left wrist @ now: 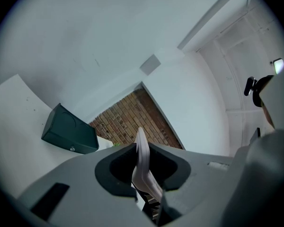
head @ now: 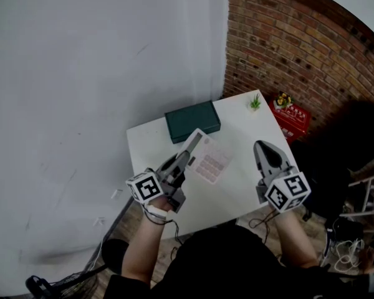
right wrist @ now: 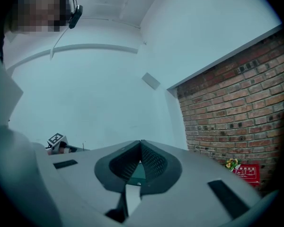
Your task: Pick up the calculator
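Observation:
The calculator (head: 210, 159), white with pale pink keys, hangs tilted above the white table (head: 151, 147). My left gripper (head: 195, 139) is shut on its left edge. In the left gripper view the calculator (left wrist: 142, 157) shows edge-on, pinched between the grey jaws of the left gripper (left wrist: 141, 148). My right gripper (head: 262, 146) is over the table's right side, a little apart from the calculator, and it is shut with nothing in it. In the right gripper view the tips of the right gripper (right wrist: 141, 144) meet against the bare wall.
A dark green box (head: 192, 121) lies at the table's far edge, also in the left gripper view (left wrist: 68, 131). A small potted plant (head: 255, 102) stands at the far right corner. A red crate (head: 290, 118) sits on the floor by the brick wall (head: 299, 48).

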### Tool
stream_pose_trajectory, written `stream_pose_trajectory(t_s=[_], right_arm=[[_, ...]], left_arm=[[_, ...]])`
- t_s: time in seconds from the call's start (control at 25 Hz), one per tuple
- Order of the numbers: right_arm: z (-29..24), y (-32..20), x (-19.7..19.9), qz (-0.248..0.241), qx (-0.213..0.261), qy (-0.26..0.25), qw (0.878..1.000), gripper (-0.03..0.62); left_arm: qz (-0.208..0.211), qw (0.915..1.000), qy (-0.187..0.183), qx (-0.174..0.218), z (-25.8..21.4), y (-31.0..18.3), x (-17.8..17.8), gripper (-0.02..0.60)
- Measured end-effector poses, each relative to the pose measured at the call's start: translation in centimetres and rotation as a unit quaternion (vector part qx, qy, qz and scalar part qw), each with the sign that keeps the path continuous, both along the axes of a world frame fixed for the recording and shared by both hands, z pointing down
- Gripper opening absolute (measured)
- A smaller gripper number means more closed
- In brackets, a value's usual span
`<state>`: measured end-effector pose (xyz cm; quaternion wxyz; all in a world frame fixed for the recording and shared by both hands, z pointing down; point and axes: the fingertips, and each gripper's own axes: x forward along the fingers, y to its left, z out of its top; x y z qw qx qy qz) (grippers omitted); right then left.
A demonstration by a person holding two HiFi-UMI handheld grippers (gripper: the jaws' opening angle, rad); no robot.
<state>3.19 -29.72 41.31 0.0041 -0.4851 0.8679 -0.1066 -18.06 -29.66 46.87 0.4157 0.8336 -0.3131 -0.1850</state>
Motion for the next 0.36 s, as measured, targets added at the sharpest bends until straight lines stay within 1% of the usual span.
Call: stream_pose_trajectory(t_s=[0.08,0.24,0.36], right_arm=[[0.0,0.1,-0.2,0.0,-0.001,0.0,1.0,0.003],[0.1,0.6,-2.0,0.005,0.002,0.004,1.0,0.005],[-0.1,0.8,-2.0,0.006,0.005,0.005,1.0,0.003]], left_arm=[[-0.001,1.0,0.0,-0.007,0.4,0.0,-0.4,0.061],[0.005,1.0,0.005,-0.003,0.5,0.5,-2.1,0.061],[0.006,1.0,0.007,-0.001,0.4,0.6,-2.1,0.061]])
